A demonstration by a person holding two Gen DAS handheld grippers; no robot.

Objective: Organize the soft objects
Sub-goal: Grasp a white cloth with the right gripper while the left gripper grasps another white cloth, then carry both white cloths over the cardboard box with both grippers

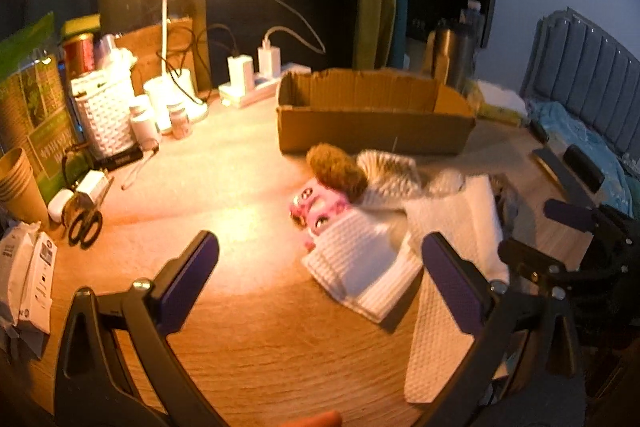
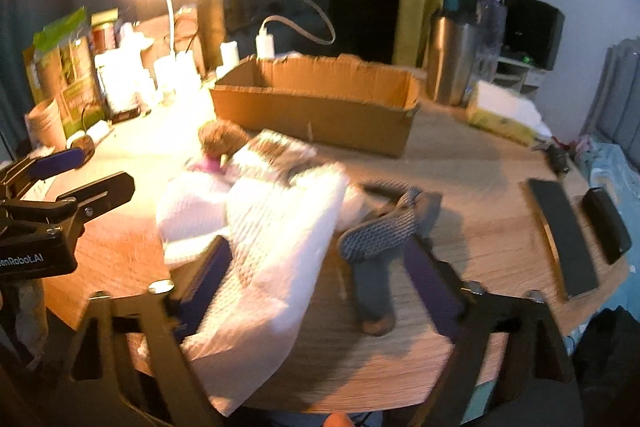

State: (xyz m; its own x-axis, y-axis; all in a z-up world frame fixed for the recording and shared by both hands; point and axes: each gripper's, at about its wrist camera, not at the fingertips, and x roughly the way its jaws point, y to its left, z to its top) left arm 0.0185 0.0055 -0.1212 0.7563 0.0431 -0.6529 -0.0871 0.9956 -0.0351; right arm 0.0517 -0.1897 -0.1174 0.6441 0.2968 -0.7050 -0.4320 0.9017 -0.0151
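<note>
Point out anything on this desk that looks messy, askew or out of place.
The soft things lie in a loose heap in front of the cardboard box, which shows nothing inside: a white cloth hangs over the desk's near edge, a grey sock sprawls beside it, and a pink toy is half buried.

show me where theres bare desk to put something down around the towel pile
Bare desk lies between the white towel and the scissors, under the lamp. Another strip runs between the cardboard box and the grey sock. The far left corner around the white basket is crowded.
</note>
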